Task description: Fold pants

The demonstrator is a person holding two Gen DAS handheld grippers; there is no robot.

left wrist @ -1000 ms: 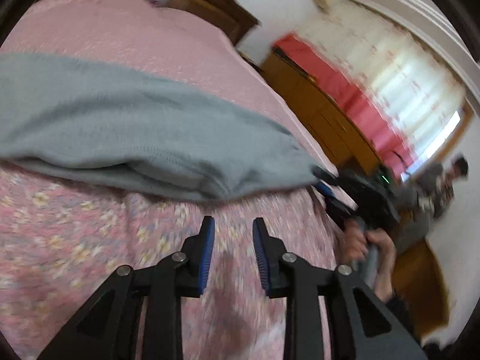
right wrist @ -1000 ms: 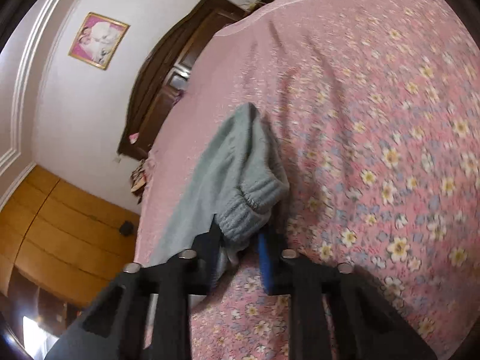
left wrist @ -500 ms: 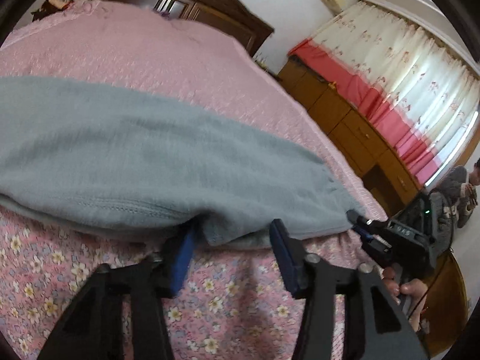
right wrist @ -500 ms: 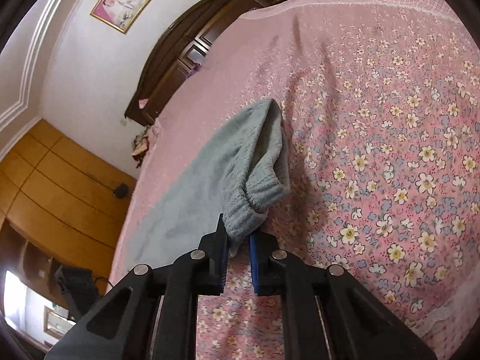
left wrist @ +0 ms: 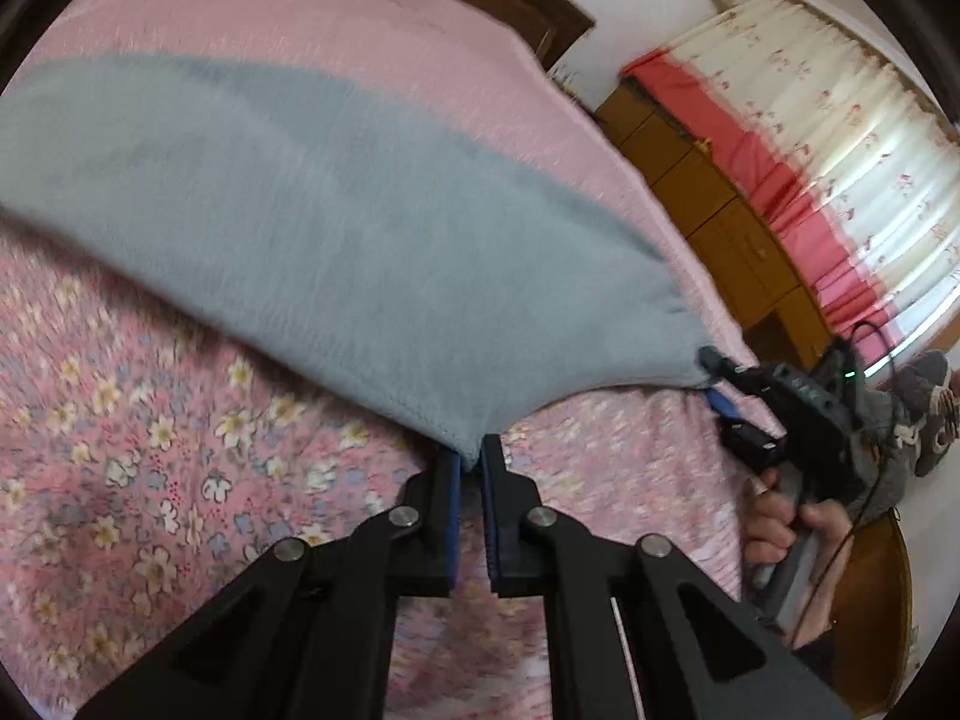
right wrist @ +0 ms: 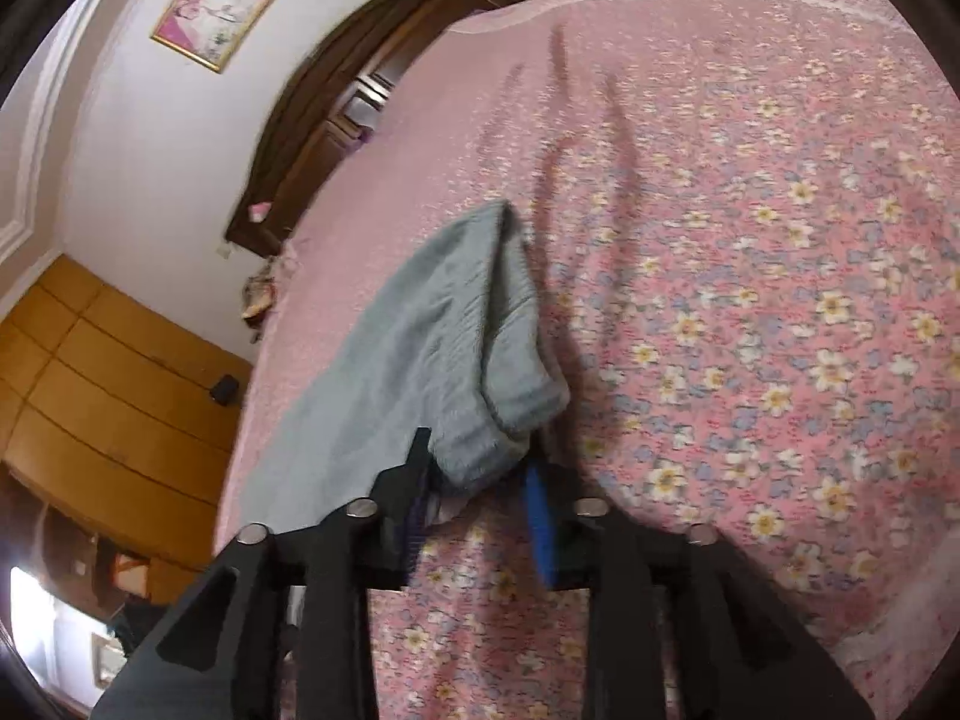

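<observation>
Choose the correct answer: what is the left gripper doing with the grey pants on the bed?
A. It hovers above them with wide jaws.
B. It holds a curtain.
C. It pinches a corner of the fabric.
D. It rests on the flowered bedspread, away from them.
C: in the left wrist view, the left gripper has its jaws shut on a corner of the grey pants above the flowered bedspread.

Pink floral bedspread (right wrist: pixel 750 300) covers the bed, dark wooden headboard (right wrist: pixel 336 120) behind it. Framed picture (right wrist: pixel 214 13) hangs on the white wall; floral curtains (left wrist: pixel 810 138) glow above orange wooden cabinets (left wrist: pixel 708 198).
</observation>
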